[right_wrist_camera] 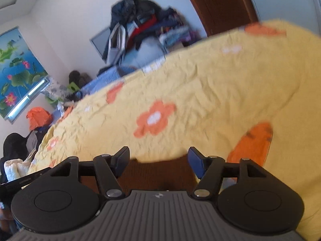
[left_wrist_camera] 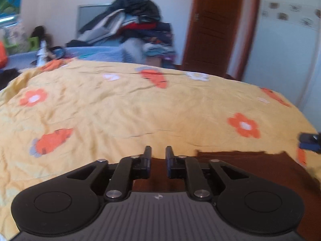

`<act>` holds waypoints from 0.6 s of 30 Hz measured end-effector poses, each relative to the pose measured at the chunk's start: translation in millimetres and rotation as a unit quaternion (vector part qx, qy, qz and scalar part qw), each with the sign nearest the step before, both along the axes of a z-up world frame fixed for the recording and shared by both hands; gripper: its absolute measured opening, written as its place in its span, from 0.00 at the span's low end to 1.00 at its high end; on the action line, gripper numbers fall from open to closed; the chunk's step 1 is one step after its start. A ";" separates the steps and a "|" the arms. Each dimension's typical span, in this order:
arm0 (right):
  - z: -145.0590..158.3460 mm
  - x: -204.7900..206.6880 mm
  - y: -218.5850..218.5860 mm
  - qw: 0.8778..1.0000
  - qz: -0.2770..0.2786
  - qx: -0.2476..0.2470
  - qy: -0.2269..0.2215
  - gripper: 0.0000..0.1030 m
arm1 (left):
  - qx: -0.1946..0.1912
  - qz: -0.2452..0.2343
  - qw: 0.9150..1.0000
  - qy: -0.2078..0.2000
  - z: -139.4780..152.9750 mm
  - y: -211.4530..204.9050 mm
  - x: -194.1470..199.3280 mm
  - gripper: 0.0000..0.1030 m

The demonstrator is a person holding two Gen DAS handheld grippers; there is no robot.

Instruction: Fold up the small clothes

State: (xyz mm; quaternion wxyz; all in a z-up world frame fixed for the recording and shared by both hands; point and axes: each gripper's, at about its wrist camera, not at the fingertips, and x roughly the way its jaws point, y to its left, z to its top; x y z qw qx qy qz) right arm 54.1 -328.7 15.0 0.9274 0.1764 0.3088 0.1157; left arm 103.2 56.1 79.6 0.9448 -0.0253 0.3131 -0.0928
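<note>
**Both grippers over the brown cloth on the bed**

Left hand-held gripper [left_wrist_camera: 158, 150] sits low over a brown cloth [left_wrist_camera: 250, 166] that's spread flat on the yellow bedspread [left_wrist_camera: 120, 110]. Its jaws stand close together with a narrow gap between them, and nothing is pinched in there as far as I can see. The tips are just past the cloth's far edge, with the cloth running under the fingers and off to the right. Further right, at the frame edge, there's a dark blue bit that I can't make out.

Right hand-held gripper [right_wrist_camera: 158, 156] is tilted and has its jaws spread well apart, holding nothing. The brown cloth [right_wrist_camera: 160, 172] lies below and between its fingers, with its far edge about level with the tips. Can't tell if the pads touch the fabric.

Ahead of both grippers it's just bedspread with orange flowers and carrots. Beyond the bed there's a big clothes pile [left_wrist_camera: 136, 20] against the wall, and a brown door [left_wrist_camera: 216, 26] to the right of it. The right view also catches a lotus picture [right_wrist_camera: 18, 66] far left. Everything's a bit blurry.
</note>
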 end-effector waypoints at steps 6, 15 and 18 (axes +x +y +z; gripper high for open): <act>-14.7 12.8 60.7 0.995 0.082 -0.043 0.032 0.72 | 0.062 -0.018 0.996 0.059 -48.9 -47.1 33.4 0.28; -50.5 21.0 37.8 0.998 0.065 -0.014 0.007 0.72 | 0.083 0.014 0.996 0.040 -42.3 -38.3 22.8 0.51; -37.1 -5.2 50.7 0.998 0.027 -0.059 0.013 0.80 | 0.062 -0.010 0.998 0.016 -25.6 -31.7 -23.6 0.52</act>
